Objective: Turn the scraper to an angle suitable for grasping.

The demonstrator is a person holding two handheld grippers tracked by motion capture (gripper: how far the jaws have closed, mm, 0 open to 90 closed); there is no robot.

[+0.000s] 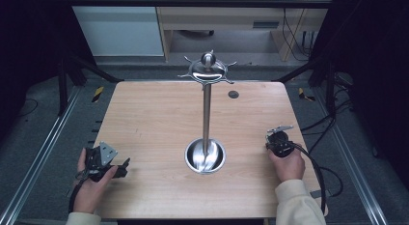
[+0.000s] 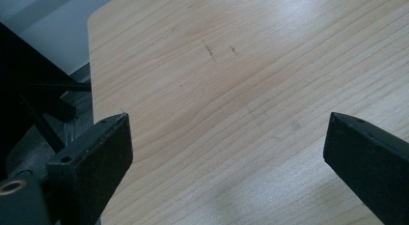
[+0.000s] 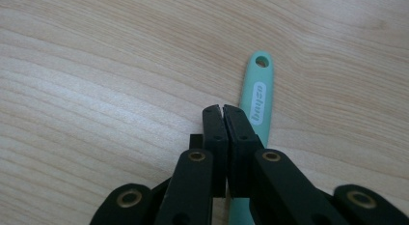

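A mint-green utensil handle (image 3: 258, 97) with a hanging hole and white lettering lies flat on the wooden table (image 1: 144, 119). My right gripper (image 3: 223, 109) hovers over it with its jaws pressed together and nothing showing between them; the handle runs under the right jaw. In the high view the right gripper (image 1: 279, 138) sits near the table's right edge, held by a hand. My left gripper (image 1: 118, 162) rests at the front left, and its jaws (image 2: 226, 147) stand wide apart over bare wood. A shiny metal stand (image 1: 206, 109) with a round base and hooks on top rises mid-table.
A small dark round plug (image 1: 233, 94) sits in the tabletop behind the stand. The table's left edge and a black frame post (image 2: 43, 109) lie close to the left gripper. Cables (image 1: 318, 167) trail off the right side.
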